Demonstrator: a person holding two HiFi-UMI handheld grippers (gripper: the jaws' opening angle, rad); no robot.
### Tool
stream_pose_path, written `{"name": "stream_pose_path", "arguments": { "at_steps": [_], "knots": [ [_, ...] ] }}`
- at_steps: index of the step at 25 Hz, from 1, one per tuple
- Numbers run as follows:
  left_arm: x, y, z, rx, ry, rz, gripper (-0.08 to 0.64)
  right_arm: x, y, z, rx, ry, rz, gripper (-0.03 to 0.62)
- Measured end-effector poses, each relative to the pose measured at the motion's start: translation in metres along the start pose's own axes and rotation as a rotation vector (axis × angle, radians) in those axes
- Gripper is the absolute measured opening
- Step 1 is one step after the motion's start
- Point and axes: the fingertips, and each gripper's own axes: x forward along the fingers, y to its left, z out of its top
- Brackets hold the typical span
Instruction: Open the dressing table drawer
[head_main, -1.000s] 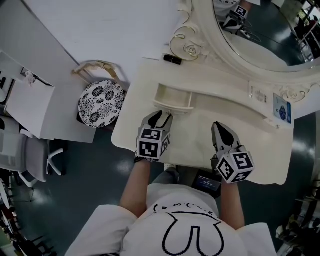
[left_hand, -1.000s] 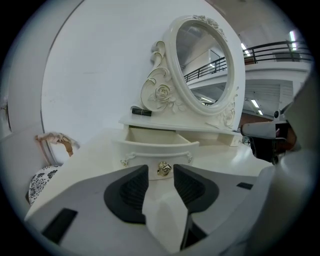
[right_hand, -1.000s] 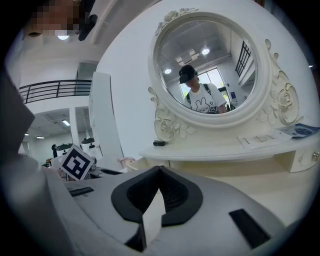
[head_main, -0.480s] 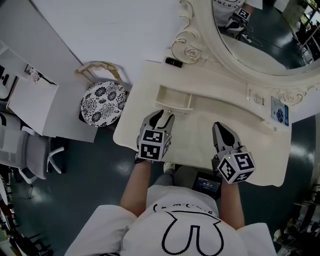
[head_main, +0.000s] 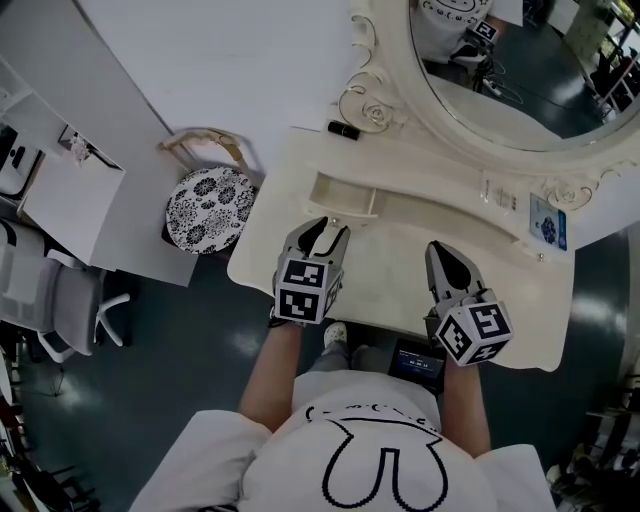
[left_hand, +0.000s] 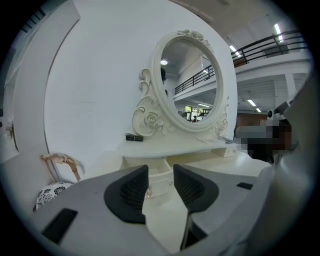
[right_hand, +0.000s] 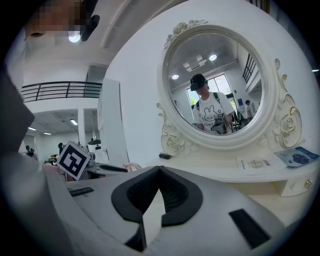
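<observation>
Drawer (head_main: 342, 192) stands pulled out of the table (head_main: 390, 272) just ahead of the left hand-held gripper (head_main: 322, 228), jaws apart, empty; right hand-held gripper (head_main: 441, 252) closed. Task appears essentially done.

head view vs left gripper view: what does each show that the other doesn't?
Head view only: the right gripper, an office chair, the open drawer's inside. Left gripper view only: the ribbed inner faces of the fingers on the left gripper, a balcony railing. Both: mirror, black tube, patterned stool.
</observation>
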Motion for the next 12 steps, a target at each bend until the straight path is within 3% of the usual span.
{"name": "stream_pose_path", "arguments": {
  "at_steps": [12],
  "knots": [
    [-0.032, -0.026, 0.05, 0.034, -0.105, -0.008, 0.174, -0.023, 0.011, 0.04, -0.06, -0.046, 0.036, 0.017]
  ]
}}
